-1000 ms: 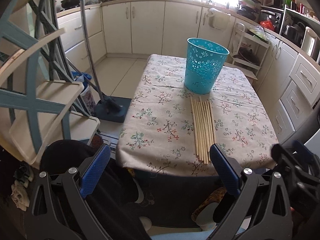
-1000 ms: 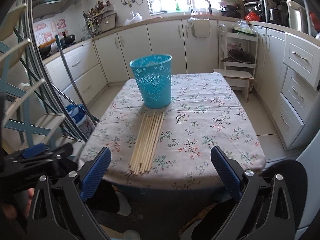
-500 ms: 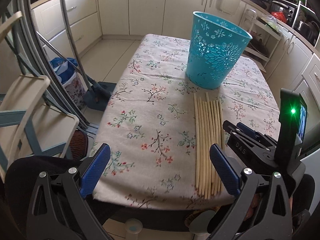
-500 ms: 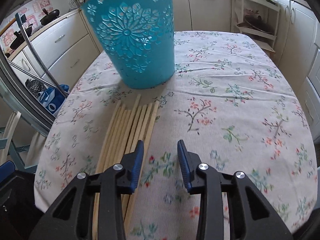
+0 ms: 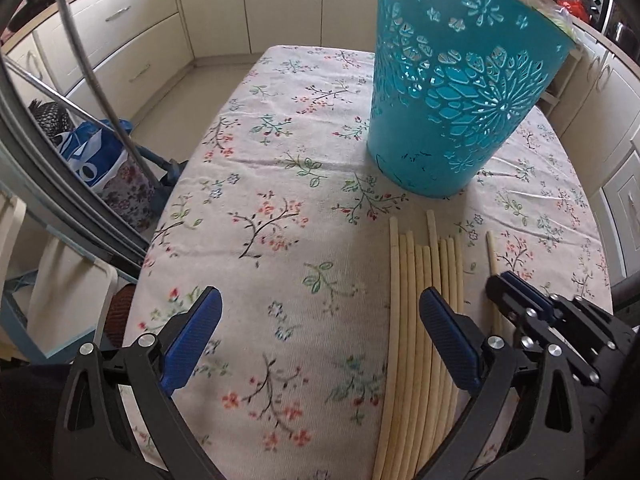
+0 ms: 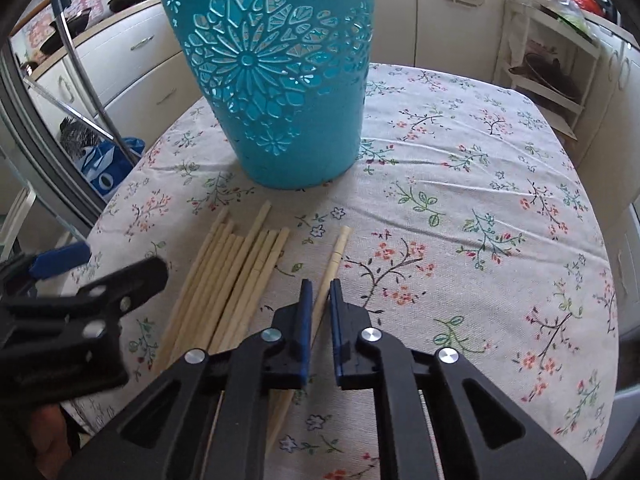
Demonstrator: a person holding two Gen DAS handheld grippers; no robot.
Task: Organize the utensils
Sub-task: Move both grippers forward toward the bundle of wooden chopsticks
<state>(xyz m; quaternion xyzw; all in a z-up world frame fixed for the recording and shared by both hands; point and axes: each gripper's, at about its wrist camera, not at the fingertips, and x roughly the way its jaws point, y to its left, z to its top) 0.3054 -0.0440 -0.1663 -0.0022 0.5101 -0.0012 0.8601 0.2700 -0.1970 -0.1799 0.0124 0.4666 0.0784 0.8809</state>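
Observation:
Several long pale wooden sticks (image 5: 420,320) lie side by side on the floral tablecloth, in front of a teal cut-out basket (image 5: 452,92). One stick (image 6: 334,258) lies apart to the right of the bundle (image 6: 236,272). My right gripper (image 6: 319,292) has its jaws nearly shut around that single stick; it also shows in the left wrist view (image 5: 516,292). My left gripper (image 5: 318,320) is open and empty above the cloth, its right finger over the bundle. The basket (image 6: 276,76) stands upright just beyond the stick tips.
The table (image 5: 260,152) is covered by the floral cloth; its left edge drops to the floor by a blue bag (image 5: 96,152) and metal poles (image 5: 92,80). Cream kitchen cabinets (image 6: 448,20) line the back and right. A shelf rack (image 6: 548,64) stands at the far right.
Both grippers have moved forward and down over the table. The right gripper has closed from wide open to a narrow gap around one stick, which now lies apart from the bundle.

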